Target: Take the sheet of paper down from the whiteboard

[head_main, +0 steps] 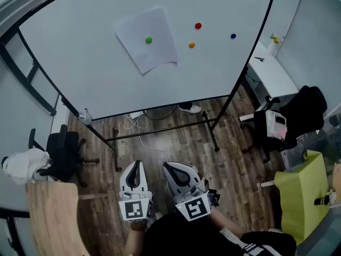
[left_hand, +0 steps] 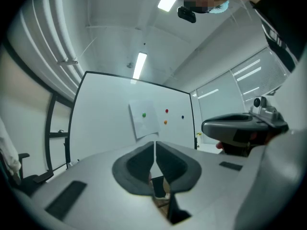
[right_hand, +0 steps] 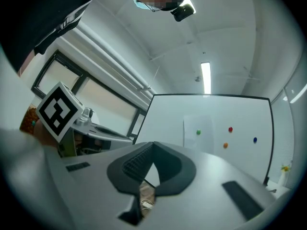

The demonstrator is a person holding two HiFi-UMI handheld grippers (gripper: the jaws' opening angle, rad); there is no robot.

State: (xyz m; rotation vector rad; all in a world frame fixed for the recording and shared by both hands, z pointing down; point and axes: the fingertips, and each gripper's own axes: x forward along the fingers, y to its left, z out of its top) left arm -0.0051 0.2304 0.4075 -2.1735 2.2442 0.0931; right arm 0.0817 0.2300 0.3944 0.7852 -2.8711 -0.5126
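Note:
A white sheet of paper (head_main: 147,38) hangs tilted on the whiteboard (head_main: 85,63), pinned by a green magnet (head_main: 148,39); its lower edge curls away from the board. The paper (left_hand: 144,120) and the paper (right_hand: 197,132) also show in both gripper views. My left gripper (head_main: 137,167) and right gripper (head_main: 171,169) are held side by side low in the head view, far from the board, pointing toward it. Both are shut with nothing between their jaws. My left gripper (left_hand: 155,145) and right gripper (right_hand: 153,146) show closed tips.
Red (head_main: 198,25), orange (head_main: 192,45) and blue (head_main: 233,36) magnets sit on the board right of the sheet. The board's black stand (head_main: 160,131) and cables lie on the wood floor. An office chair (head_main: 63,152) stands at left, a white desk (head_main: 273,71) and dark chair (head_main: 277,122) at right.

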